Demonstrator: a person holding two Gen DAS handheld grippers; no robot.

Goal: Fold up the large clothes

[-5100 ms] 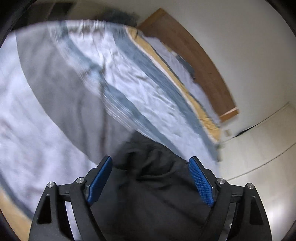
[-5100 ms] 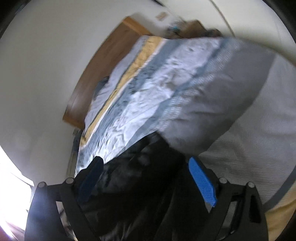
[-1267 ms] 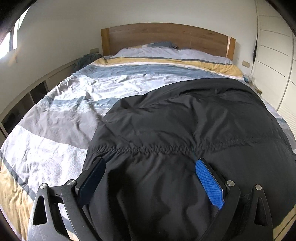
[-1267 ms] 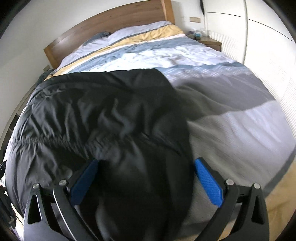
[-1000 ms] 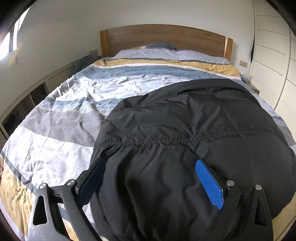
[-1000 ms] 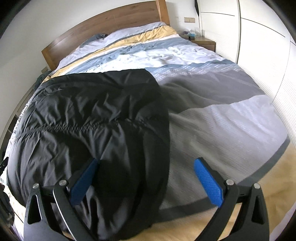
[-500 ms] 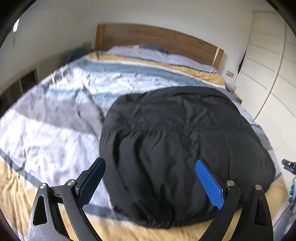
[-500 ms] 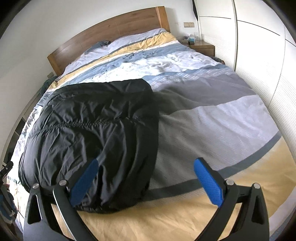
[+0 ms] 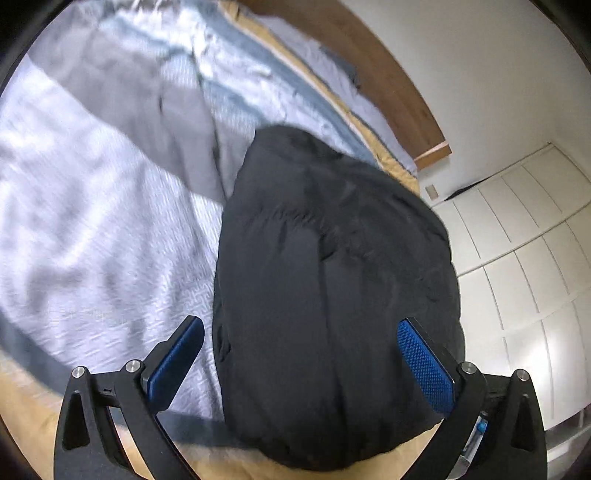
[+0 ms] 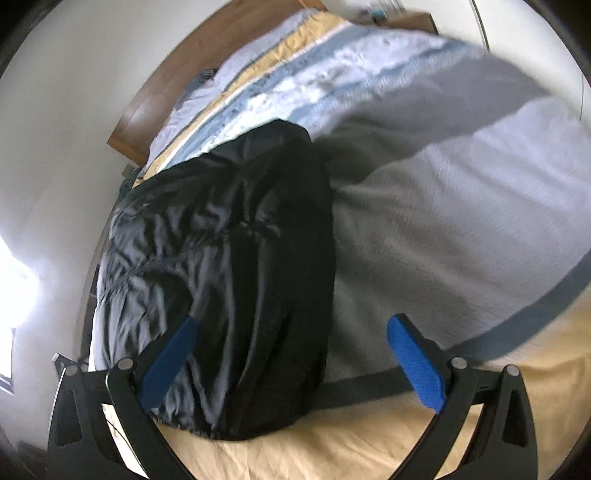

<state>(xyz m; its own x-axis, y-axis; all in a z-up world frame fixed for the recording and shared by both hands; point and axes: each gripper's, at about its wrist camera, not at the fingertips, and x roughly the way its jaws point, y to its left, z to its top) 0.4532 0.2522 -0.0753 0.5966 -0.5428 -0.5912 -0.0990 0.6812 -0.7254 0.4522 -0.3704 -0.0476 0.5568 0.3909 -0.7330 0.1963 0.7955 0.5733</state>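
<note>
A large black padded jacket (image 9: 332, 277) lies spread flat on the striped bed cover (image 9: 92, 240), its near edge close to the foot of the bed. My left gripper (image 9: 299, 325) hovers over that near edge; its jaws are opening, and the blue pads (image 9: 424, 369) touch nothing, though the jacket shows in the gap below. In the right wrist view the jacket (image 10: 229, 258) fills the left half. My right gripper (image 10: 291, 321) stands wide open above the jacket's right near corner, holding nothing.
The bed cover (image 10: 443, 221) has grey, white, blue and yellow bands. A wooden headboard (image 9: 388, 74) stands at the far end. White wardrobe doors (image 9: 535, 240) line the right side. A bedside table (image 10: 406, 16) is at the far corner. Bright window light (image 10: 11, 288) comes from the left.
Both views have tilted as the wrists rolled. The left gripper has dropped closer to the jacket's near edge and its jaws stand slightly wider. The jacket lies still on the bed.
</note>
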